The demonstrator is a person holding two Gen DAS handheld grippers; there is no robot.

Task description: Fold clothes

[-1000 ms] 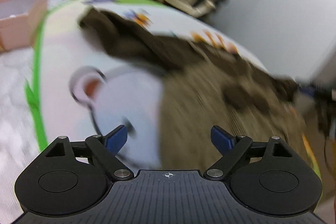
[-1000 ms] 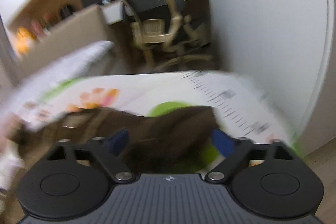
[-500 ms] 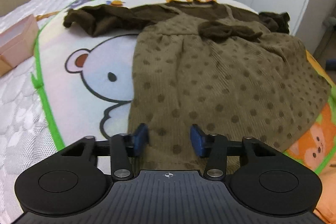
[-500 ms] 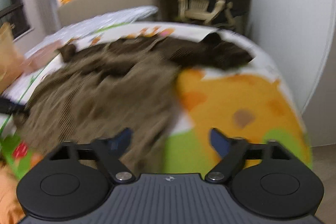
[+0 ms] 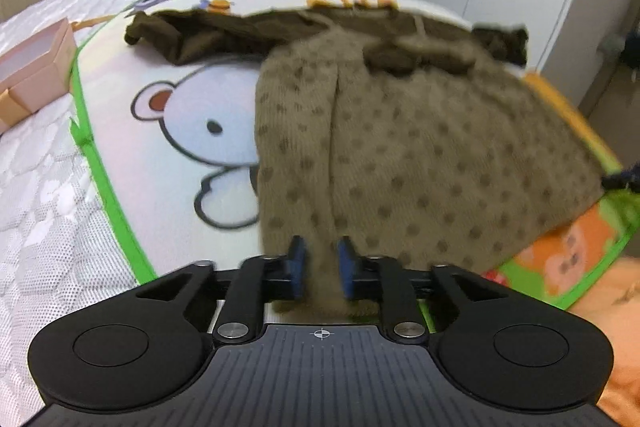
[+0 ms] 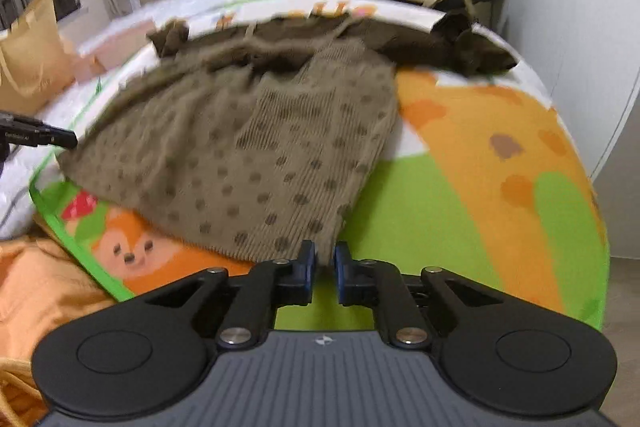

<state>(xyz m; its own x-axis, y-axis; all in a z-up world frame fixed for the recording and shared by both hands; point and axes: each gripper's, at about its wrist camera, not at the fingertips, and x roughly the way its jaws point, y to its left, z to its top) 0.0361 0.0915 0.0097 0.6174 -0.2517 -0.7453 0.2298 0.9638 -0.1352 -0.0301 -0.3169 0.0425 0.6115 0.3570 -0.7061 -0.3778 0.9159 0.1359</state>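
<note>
My left hand-held gripper [image 5: 320,269] has the near hem of the brown polka-dot dress [image 5: 420,155] bunched between its blue pads, and its jaws are opening. My right hand-held gripper [image 6: 325,273] is closing on the dress's lower corner at the bottom centre of its view. The dress lies spread on the cartoon play mat [image 6: 460,187] on the bed [image 5: 48,219], dark sleeves toward the top.
</note>
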